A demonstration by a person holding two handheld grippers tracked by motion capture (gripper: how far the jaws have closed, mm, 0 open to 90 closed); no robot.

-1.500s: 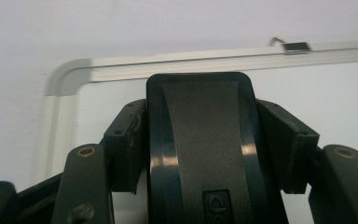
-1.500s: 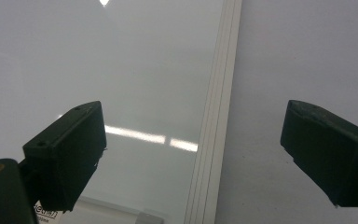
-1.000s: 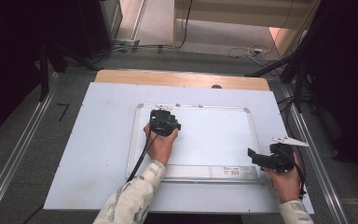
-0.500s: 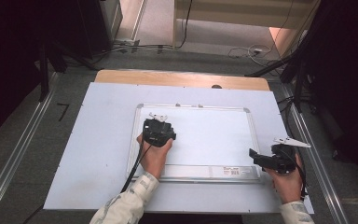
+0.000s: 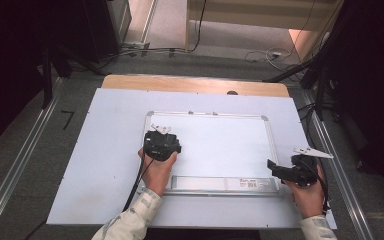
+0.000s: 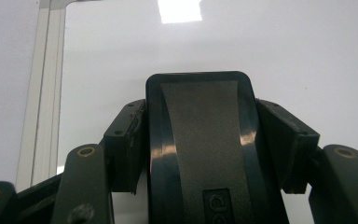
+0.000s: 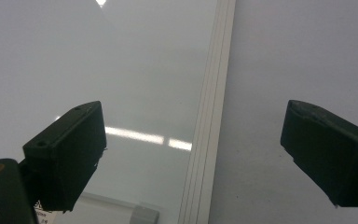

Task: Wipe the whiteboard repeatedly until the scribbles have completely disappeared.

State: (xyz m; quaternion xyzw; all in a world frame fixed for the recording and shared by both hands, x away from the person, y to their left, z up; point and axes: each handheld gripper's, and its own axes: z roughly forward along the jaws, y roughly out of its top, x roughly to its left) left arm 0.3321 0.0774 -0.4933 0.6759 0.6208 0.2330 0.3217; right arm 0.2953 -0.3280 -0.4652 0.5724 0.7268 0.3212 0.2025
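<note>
The left gripper (image 5: pixel 161 142) had its jaws clamped on a black eraser (image 6: pixel 200 140), wiping the whiteboard (image 5: pixel 220 145) lying on the counter; next came another pass rightward. The right gripper (image 5: pixel 280 171), jaws apart, straddled the board's edge.

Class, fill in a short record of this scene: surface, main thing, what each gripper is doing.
surface: pale table top
main thing: whiteboard, lying flat, silver frame
left gripper: shut on a black eraser, over the board's left part
right gripper: open, empty, jaws either side of the board's frame edge
</note>
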